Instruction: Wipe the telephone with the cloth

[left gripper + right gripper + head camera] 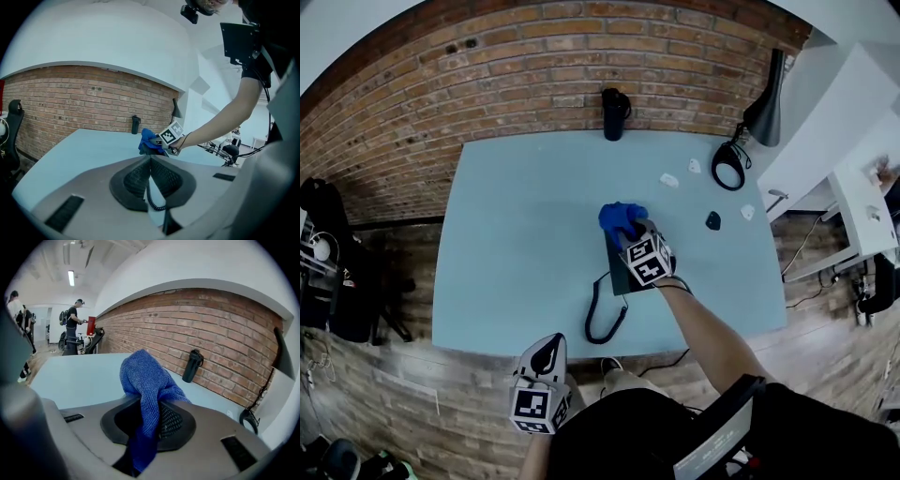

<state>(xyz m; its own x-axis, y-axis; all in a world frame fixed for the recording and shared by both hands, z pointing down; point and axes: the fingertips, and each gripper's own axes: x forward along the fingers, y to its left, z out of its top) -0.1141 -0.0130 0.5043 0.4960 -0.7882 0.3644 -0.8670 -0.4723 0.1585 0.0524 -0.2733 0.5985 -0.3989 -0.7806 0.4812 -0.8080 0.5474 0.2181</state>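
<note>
The right gripper [150, 418] was clamped on the blue cloth [145, 380], which bunched above the pads and hung down between them. In the head view this gripper sat at frame centre, over the dark telephone [615, 264], with the cloth bundle at the telephone's upper end. It appeared to rest on the set, though contact could not be confirmed from that angle. The coiled cord [602, 317] looped from the telephone toward the lower edge of the pale blue table [516, 225].

The left gripper [150, 161] had its jaws together at the tips, nothing held. It hung at the bottom of the head view, off the table's lower edge, well apart from the telephone.

A dark bottle [615, 113] stood at the table's upper edge against the brick wall [534, 66]. A black desk lamp [766, 98] occupied the upper right.
</note>
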